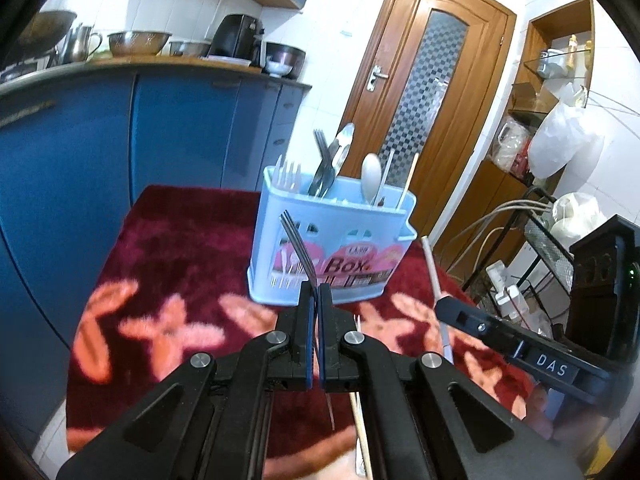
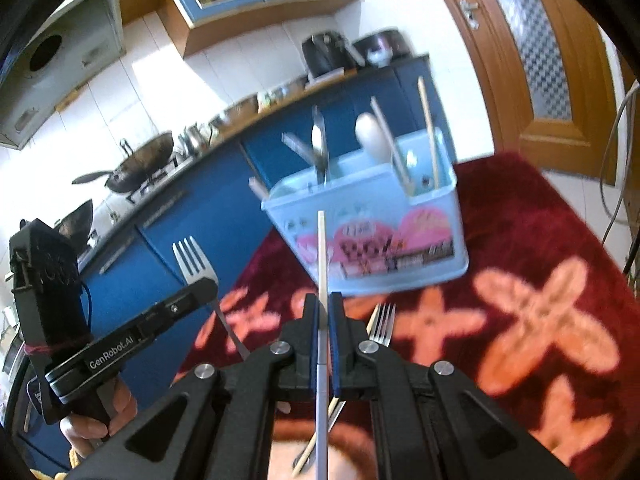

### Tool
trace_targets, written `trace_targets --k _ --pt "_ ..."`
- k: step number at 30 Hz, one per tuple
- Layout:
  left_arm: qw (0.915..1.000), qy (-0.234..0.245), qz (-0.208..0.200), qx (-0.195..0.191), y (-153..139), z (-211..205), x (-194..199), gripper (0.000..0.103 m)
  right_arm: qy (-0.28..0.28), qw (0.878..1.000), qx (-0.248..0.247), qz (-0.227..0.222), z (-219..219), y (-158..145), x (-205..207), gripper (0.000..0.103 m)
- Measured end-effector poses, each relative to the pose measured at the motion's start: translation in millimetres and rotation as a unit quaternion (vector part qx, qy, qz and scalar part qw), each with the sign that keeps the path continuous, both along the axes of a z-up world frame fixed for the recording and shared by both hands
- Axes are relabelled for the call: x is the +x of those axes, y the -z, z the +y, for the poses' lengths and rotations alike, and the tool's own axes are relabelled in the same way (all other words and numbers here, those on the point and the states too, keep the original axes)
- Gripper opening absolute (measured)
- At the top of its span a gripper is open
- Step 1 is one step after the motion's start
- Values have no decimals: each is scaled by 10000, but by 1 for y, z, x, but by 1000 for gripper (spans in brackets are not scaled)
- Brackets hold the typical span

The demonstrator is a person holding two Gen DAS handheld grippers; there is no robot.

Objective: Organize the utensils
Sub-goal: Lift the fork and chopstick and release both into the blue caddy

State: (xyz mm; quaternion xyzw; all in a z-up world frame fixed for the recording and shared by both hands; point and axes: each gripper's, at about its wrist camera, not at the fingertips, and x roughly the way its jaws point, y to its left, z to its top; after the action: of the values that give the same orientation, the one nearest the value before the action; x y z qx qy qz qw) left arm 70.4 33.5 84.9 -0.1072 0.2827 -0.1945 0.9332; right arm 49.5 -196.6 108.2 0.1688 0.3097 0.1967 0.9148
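Observation:
A light-blue utensil box (image 1: 332, 240) stands on a red floral cloth (image 1: 168, 264). It holds plastic forks, a metal fork, spoons and chopsticks. My left gripper (image 1: 318, 292) is shut on a metal fork (image 1: 298, 244) whose tines point up in front of the box. My right gripper (image 2: 324, 300) is shut on a pale chopstick (image 2: 321, 256) that points up toward the box (image 2: 360, 236). The right wrist view shows the left gripper (image 2: 192, 292) with its fork (image 2: 194, 264) at the left. Another fork (image 2: 382, 322) and a wooden chopstick (image 2: 316, 444) lie on the cloth beneath.
Blue cabinets (image 1: 120, 140) with a counter of bowls and pots run behind and left of the table. A wooden door (image 1: 424, 92) stands behind the box. A wire rack (image 1: 540, 240) with cables is at the right. A hand (image 2: 92, 424) grips the left handle.

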Motion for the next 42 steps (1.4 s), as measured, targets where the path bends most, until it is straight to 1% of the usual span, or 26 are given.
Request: trace_targets --k 4,12,18,22,25,33,37,39,42 --pt "9998 -19 -194 26 -18 -4 8 0 139 9998 23 -173 -9 -12 9 6" --pt "9971 -148 -729 189 -67 -14 30 0 336 9983 -33 -480 -24 -29 24 6" --pt "9922 -273 -1175 304 -104 -25 48 0 411 9974 -82 -594 -30 -33 28 6" --pt "9869 -404 -1475 517 -119 -35 59 0 476 9966 -99 -659 -35 -37 35 6" --pt "9847 -446 -1578 590 -121 -40 69 0 530 9955 -145 -770 -37 -40 40 6" --pt "9835 -572 -1555 723 -116 -49 101 0 684 9906 -272 -1149 -41 -55 64 6" --pt "9829 -616 -1536 804 -107 -49 110 0 762 9865 -307 -1418 -41 -61 79 6" --pt "9827 -651 -1517 836 -101 -49 115 0 820 9827 -364 -1620 -39 -63 87 6" --pt "9833 -676 -1463 841 -92 -48 123 0 880 9780 -285 -1872 -37 -61 99 6"
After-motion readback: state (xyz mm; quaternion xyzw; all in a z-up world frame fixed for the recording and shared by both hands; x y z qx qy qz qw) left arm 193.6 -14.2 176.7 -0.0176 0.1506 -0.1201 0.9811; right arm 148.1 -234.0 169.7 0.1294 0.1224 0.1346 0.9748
